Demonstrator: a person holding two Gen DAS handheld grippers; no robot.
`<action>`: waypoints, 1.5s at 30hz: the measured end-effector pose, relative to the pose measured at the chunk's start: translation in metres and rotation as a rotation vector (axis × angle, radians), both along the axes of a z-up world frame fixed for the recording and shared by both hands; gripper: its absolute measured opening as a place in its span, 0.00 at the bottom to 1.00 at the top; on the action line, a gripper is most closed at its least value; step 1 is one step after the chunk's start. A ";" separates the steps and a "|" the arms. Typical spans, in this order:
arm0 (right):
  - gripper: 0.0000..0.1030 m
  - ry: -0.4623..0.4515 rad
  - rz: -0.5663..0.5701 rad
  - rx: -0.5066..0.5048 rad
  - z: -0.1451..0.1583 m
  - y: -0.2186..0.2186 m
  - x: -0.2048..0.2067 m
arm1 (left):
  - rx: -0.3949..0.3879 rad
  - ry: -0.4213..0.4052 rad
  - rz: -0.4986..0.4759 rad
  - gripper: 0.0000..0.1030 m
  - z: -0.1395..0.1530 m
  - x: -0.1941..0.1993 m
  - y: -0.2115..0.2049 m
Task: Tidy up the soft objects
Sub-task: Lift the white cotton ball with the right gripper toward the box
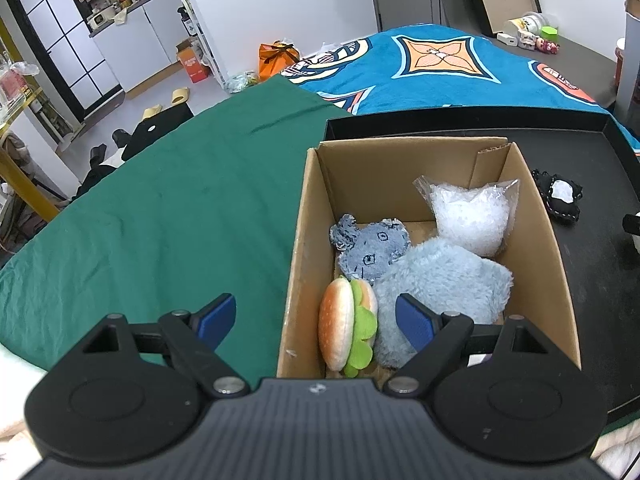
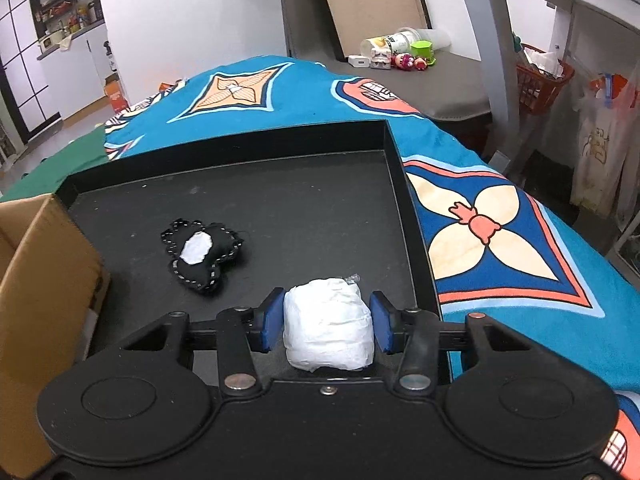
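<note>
1. Done: the cardboard box (image 1: pixel 400 184) already holds a burger plush (image 1: pixel 346 330), two blue plushes and a clear bag.
2. In hand: the right gripper (image 2: pixel 326 322) clamps a white bundle (image 2: pixel 328 324) beside the box.
3. Left: a black plush (image 2: pixel 202 254) near the box; the left gripper (image 1: pixel 316 320) hangs wide, empty.

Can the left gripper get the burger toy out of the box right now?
Probably yes. The left gripper hangs open just above the burger toy, which stands on edge against the cardboard box wall. The fluffy blue plush crowds its other side, so the fit looks tight.
</note>
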State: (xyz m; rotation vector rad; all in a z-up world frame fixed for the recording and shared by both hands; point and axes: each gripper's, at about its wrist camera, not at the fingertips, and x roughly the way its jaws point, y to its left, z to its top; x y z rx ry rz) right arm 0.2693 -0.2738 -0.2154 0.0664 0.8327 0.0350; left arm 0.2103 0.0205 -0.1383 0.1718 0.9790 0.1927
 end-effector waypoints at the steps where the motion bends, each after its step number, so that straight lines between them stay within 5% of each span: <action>1: 0.43 -0.001 0.000 0.003 0.002 0.000 -0.001 | -0.001 0.001 0.000 0.83 0.000 0.000 0.000; 45: 0.43 -0.092 0.195 -0.014 0.095 0.107 -0.073 | -0.114 -0.021 -0.055 0.79 0.016 -0.038 0.031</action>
